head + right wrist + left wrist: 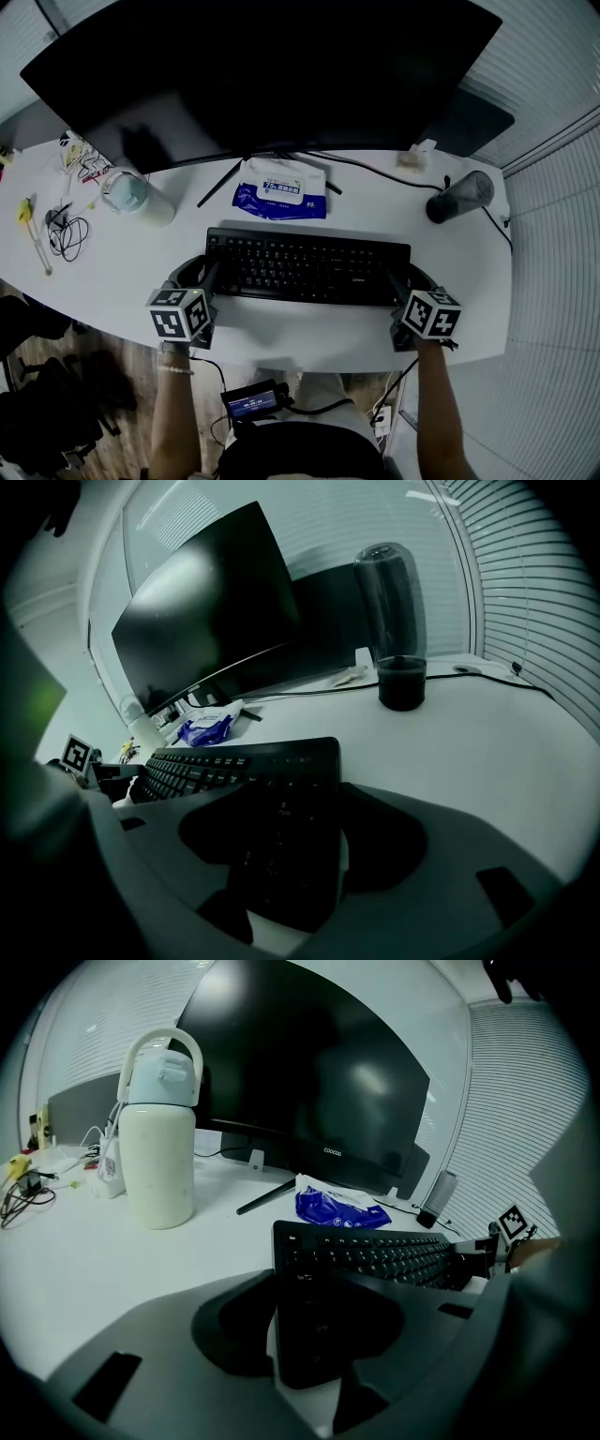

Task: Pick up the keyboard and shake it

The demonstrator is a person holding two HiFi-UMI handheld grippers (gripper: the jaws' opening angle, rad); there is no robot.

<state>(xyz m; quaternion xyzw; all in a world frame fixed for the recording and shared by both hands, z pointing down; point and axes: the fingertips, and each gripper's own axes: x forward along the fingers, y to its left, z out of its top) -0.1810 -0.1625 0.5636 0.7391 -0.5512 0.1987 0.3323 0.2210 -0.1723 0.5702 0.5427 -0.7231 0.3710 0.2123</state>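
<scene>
Keyboard (307,267) ends sit inside the slack jaws of the left gripper (314,1330) and right gripper (300,850), with slivers of table (309,333) showing. It's lying flat just in front of the monitor (262,66). Imo squeeze both evenly, then lift level.

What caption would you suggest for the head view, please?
Left gripper and right gripper straddle the ends of the black keyboard on a white desk below a dark monitor.
</scene>
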